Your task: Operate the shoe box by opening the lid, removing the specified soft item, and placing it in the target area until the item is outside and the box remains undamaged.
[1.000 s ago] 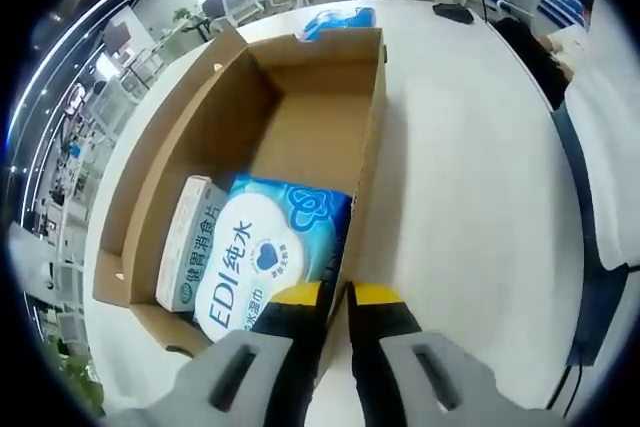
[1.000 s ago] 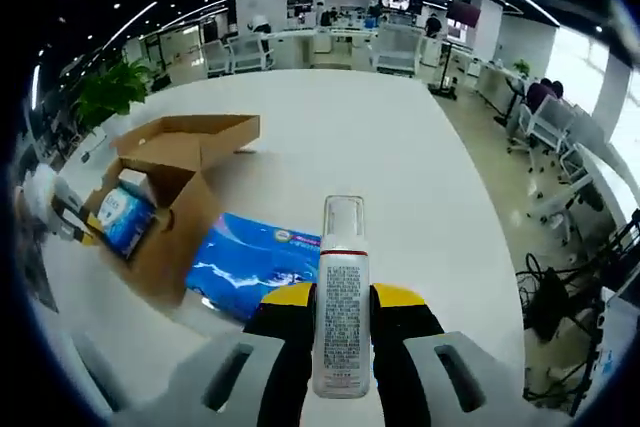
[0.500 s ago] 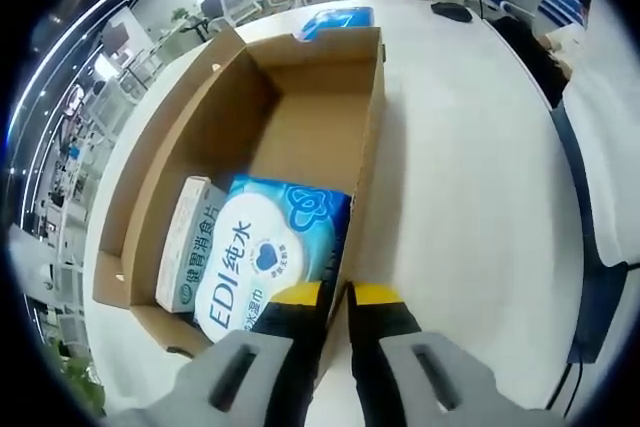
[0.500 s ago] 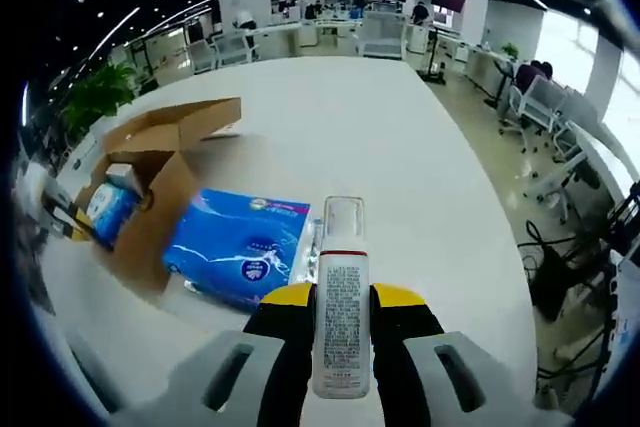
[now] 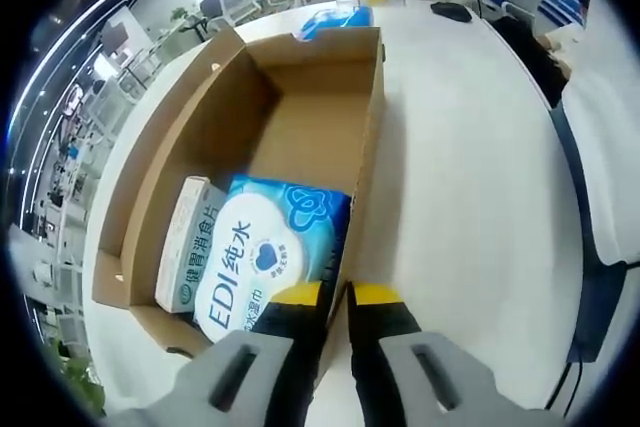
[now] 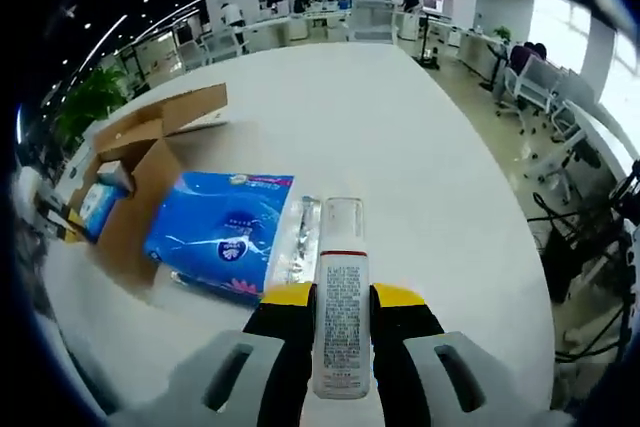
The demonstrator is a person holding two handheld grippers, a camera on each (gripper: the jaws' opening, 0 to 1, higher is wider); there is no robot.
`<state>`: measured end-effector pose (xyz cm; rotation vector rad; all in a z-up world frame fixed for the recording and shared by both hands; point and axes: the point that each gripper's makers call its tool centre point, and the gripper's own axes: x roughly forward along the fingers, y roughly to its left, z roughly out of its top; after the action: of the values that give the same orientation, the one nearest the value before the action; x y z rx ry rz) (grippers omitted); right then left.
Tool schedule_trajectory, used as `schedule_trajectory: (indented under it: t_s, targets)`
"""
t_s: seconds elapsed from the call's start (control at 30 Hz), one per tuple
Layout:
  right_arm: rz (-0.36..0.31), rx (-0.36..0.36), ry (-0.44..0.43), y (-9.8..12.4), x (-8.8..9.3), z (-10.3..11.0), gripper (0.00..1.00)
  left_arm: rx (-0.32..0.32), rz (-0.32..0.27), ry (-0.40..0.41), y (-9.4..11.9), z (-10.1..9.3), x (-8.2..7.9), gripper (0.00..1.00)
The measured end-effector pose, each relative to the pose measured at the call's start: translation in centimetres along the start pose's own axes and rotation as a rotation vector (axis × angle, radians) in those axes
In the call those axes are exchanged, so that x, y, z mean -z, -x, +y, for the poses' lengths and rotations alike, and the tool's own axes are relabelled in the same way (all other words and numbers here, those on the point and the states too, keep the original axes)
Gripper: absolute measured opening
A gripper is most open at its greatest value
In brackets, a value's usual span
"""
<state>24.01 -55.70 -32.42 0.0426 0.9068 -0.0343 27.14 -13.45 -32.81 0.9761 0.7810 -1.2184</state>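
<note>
The brown cardboard shoe box [image 5: 300, 137] stands open on the white bench [image 5: 470, 197], its lid flap folded out to the left, so the opening is done and the card looks unharmed. My right tool [image 6: 342, 299] is clamped on a white pump bottle with a clear cap [image 6: 342, 292], carried above the bench to the right of the box. A soft blue plastic tissue pack [image 6: 225, 237] already lies flat on the bench just beside the box's far end. Inside, at the near end, a blue-and-white wet-wipe pack [image 5: 265, 257] and a slim white carton with green print [image 5: 185, 242] remain, so I judge the emptying only partly done. My left tool [image 5: 335, 297] has its yellow-tipped jaws nearly together, pinching the box's near right wall to steady it.

Against a second ago, the left gripper view is almost unchanged. The right gripper view has swung, so the blue pack now sits closer and nearer the centre, with the bottle held the same.
</note>
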Motion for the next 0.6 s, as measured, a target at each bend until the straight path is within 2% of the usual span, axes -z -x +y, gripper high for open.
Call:
schedule_trajectory:
  t_s: [0.6]
  targets:
    - [0.064, -0.007, -0.018, -1.8, 2.7, 0.1, 0.19, 0.001, -0.002, 0.001, 0.0, 0.0, 0.0, 0.08]
